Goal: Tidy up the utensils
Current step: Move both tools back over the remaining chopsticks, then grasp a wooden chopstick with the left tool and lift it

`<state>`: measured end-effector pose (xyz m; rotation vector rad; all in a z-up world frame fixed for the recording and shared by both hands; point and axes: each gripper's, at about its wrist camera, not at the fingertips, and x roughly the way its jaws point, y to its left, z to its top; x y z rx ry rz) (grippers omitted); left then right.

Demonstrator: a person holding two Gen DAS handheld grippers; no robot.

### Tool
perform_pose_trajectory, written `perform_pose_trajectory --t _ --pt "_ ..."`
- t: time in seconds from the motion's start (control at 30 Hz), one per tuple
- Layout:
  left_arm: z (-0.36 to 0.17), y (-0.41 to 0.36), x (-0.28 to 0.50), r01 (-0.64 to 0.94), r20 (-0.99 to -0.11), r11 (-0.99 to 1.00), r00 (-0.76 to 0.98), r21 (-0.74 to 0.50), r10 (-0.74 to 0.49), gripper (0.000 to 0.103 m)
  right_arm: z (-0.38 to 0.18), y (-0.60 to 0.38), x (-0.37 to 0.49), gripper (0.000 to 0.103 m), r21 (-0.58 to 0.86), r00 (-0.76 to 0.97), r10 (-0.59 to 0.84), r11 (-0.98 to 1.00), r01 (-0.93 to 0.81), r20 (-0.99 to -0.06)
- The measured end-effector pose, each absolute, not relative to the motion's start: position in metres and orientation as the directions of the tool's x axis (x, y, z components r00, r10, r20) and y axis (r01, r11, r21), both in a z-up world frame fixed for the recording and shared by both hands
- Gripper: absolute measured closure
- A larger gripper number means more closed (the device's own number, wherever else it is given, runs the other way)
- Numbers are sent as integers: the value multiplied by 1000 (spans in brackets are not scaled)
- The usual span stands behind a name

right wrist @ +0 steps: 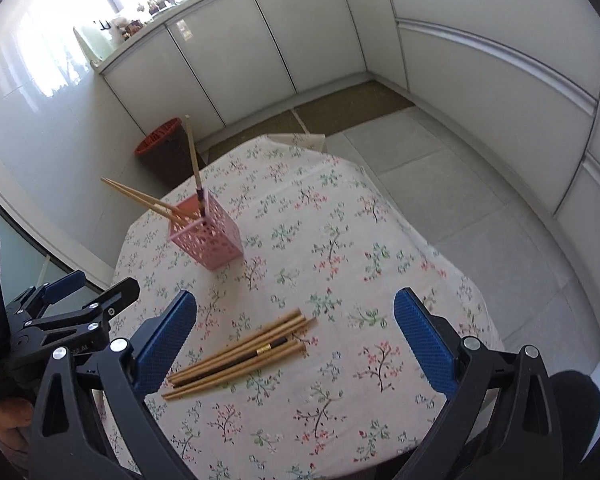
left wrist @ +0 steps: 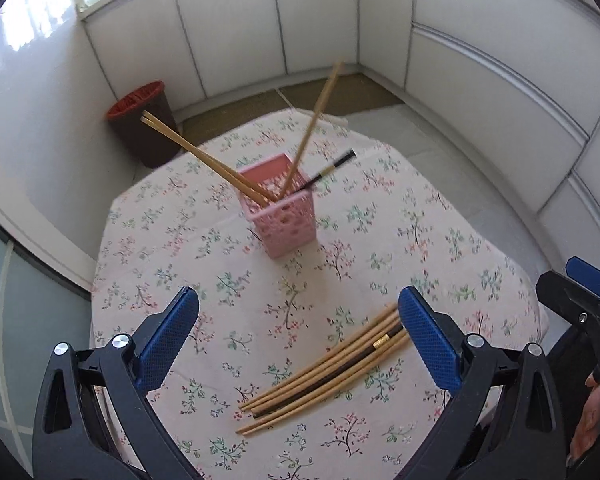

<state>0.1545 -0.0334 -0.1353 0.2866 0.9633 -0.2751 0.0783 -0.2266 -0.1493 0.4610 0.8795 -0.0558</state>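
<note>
Both my left tool [left wrist: 298, 340] and right tool [right wrist: 296, 342] gape empty above the chopsticks [right wrist: 240, 356]: light, stiff, slippery. I'd pinch one mid-shaft for the pink holder [right wrist: 210, 240].

**Floral-clothed table with holder and loose chopsticks**

The table [right wrist: 340, 208] is covered by a pale cloth printed with small flower sprigs. A pink perforated holder [right wrist: 208, 240] stands upright on it at about ten o'clock in the right wrist view. A bundle of chopsticks [right wrist: 240, 354] lies flat near six o'clock, well apart from the holder.
</note>
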Motion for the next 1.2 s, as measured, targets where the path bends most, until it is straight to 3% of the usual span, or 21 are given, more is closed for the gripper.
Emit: perform_pose_trajectory --t 0.3,0.7,0.87,1.2 --pt "-221 -78 182 471 -950 877 305 91 -65 7 -207 -251 62 7 421 484 210 823 382 -850" --pt "-262 -115 219 471 -968 872 249 130 10 8 -228 -272 61 7 430 429 231 780 456 -873" --pt "-272 -125 224 494 -978 862 210 114 9 44 -232 -277 63 7 429 419 232 771 471 -878" --pt "-277 -129 229 516 -985 852 175 87 -5 46 -240 -279 65 7 428 393 247 761 487 -886"
